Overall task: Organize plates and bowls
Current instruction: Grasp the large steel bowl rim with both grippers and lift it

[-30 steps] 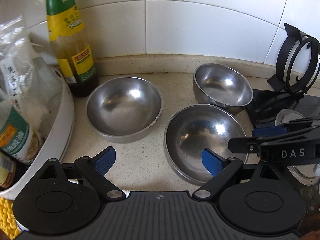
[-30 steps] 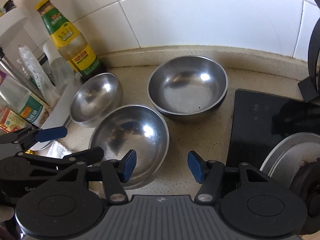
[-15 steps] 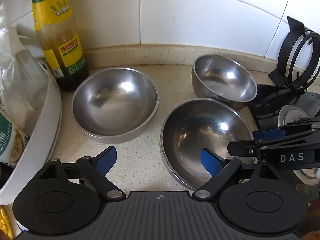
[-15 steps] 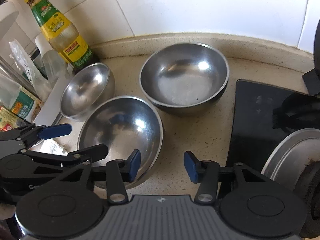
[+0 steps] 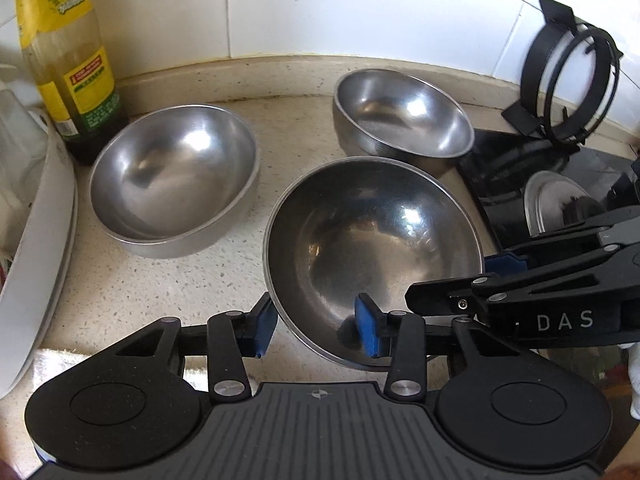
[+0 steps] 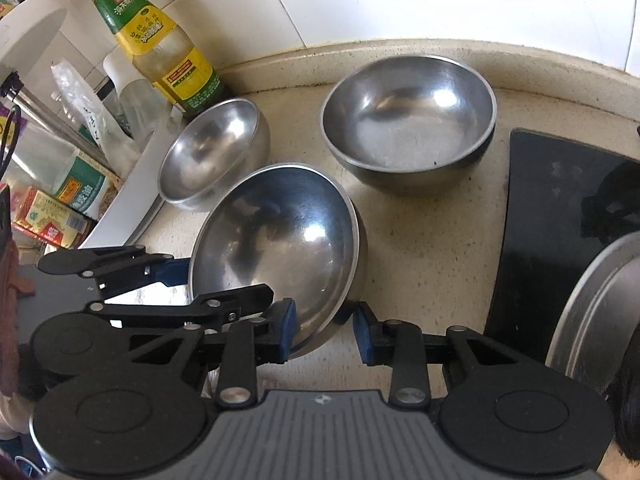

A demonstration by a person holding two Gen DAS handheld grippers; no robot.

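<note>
Three steel bowls stand on the speckled counter. The big near bowl (image 5: 372, 252) also shows in the right wrist view (image 6: 276, 248). My left gripper (image 5: 316, 328) straddles its near-left rim, one pad inside and one outside, jaws partly closed with a gap. My right gripper (image 6: 324, 332) straddles its near-right rim the same way. A second bowl (image 5: 172, 172) sits at the left; it also shows in the right wrist view (image 6: 212, 152). A third bowl (image 5: 400, 116) sits behind, also in the right wrist view (image 6: 408, 120).
A sauce bottle (image 5: 64, 60) stands at the back left by a white tray (image 5: 36, 240) of packets. A black stove top (image 6: 560, 232) with a steel lid (image 6: 600, 304) lies to the right. A black wire ring stand (image 5: 572, 72) leans on the tiled wall.
Both grippers moved forward and down onto the near bowl's rim, and their jaws narrowed around it from opposite sides.
</note>
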